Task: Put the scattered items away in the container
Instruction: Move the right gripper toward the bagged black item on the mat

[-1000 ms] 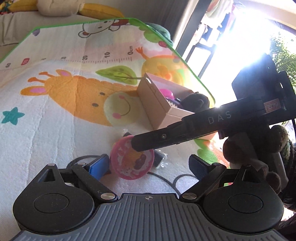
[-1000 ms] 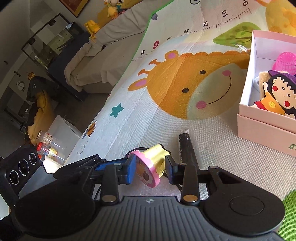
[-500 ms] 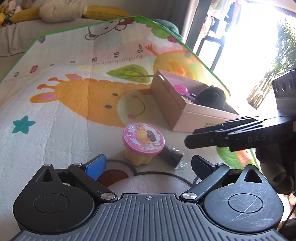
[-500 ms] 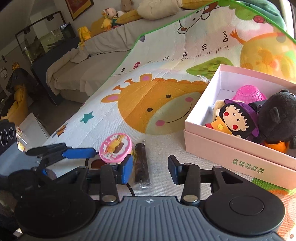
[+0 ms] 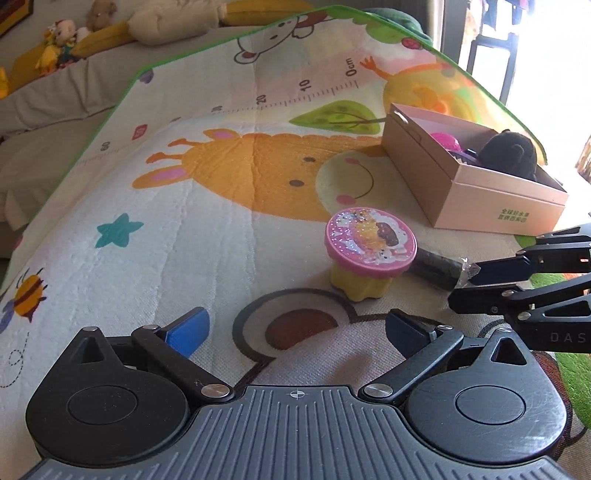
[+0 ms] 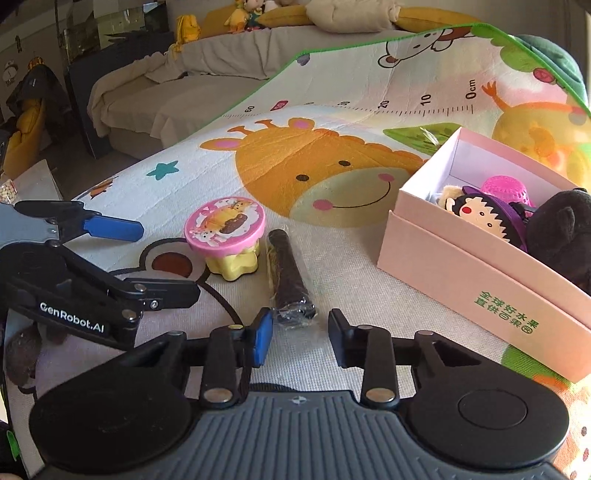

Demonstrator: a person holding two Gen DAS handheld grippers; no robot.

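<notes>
A home living room: cartoon play mat (image 6: 258, 155) beside a sofa (image 6: 192, 74) with stuffed toys (image 6: 251, 14).

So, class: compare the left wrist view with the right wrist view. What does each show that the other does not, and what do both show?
Only the left wrist view shows the bright window. Only the right wrist view shows the doll in the pink box, and the dark cabinet beside the sofa. Both show the pink-lidded toy and the dark wrapped stick on the play mat, the black plush toy in the box, and both grippers: the left gripper open and empty, the right gripper closing on nothing.
</notes>
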